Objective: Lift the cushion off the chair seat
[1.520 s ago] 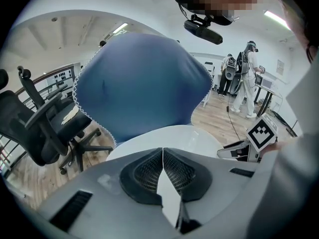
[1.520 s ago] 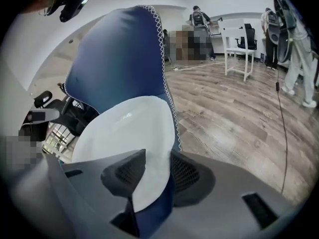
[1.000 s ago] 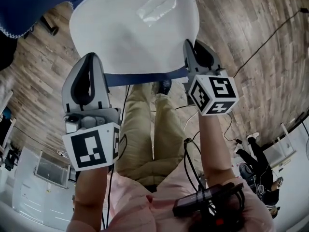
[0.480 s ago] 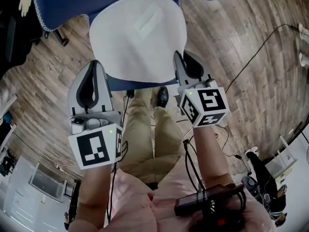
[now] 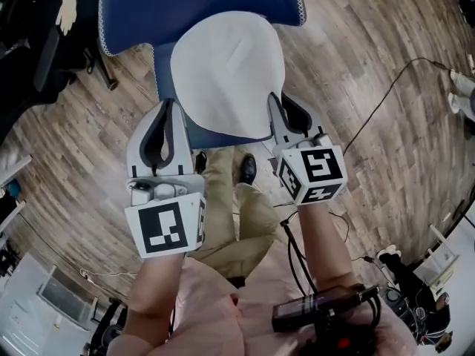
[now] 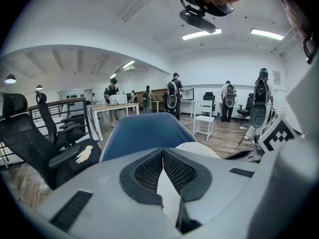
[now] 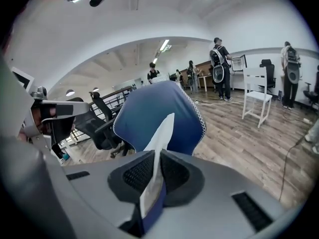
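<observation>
A white cushion (image 5: 226,69) with a blue underside hangs between my two grippers, in front of the blue chair (image 5: 193,6). My left gripper (image 5: 169,106) is shut on its left near edge, and white fabric shows between the mesh pads (image 6: 149,171). My right gripper (image 5: 274,101) is shut on the right near edge, where the cushion (image 7: 157,148) stands edge-on in the jaws with a blue trim. In the left gripper view the cushion (image 6: 202,148) lies ahead of the left gripper (image 6: 162,154), with the chair's back (image 6: 142,133) beyond. The right gripper (image 7: 154,158) faces the chair (image 7: 164,108).
A black office chair (image 5: 44,28) stands at the left. A cable (image 5: 386,87) runs over the wood floor at the right. My legs and a shoe (image 5: 247,169) are below the cushion. A white chair (image 7: 256,96), tables and several standing people are farther off.
The grippers have come closer together and the cushion between them now looks narrower and bowed. More of the blue chair shows beyond it than a second ago.
</observation>
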`<state>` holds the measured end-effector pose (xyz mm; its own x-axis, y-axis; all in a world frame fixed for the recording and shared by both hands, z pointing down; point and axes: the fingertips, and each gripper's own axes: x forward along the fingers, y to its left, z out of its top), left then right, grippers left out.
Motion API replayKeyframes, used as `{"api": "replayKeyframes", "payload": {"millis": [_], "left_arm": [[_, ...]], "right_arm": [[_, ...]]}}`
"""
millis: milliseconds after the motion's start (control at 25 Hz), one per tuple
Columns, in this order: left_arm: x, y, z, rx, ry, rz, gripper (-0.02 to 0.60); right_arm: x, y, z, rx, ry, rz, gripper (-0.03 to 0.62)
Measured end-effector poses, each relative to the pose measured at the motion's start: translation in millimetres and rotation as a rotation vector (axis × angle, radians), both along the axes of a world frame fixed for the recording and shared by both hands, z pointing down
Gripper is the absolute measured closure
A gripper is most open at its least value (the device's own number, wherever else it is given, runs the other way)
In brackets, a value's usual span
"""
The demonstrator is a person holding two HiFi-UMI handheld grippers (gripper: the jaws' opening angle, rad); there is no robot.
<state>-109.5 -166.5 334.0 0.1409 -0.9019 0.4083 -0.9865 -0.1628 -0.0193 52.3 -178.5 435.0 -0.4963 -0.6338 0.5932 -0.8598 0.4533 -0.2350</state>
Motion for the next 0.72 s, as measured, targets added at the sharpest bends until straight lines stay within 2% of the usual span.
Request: {"api": "replayKeyframes", "payload": {"millis": [320,720], "left_arm": [[22,19,-57,0.074,0.028,0.027,0.568],[70,38,-153,0.254,0.054,0.1,0.568]], "right_arm": [[11,10,-71,0.123,0.04,-0.001,0.559],[55,32,-171,0.263,0.085,0.041,0.562]]}}
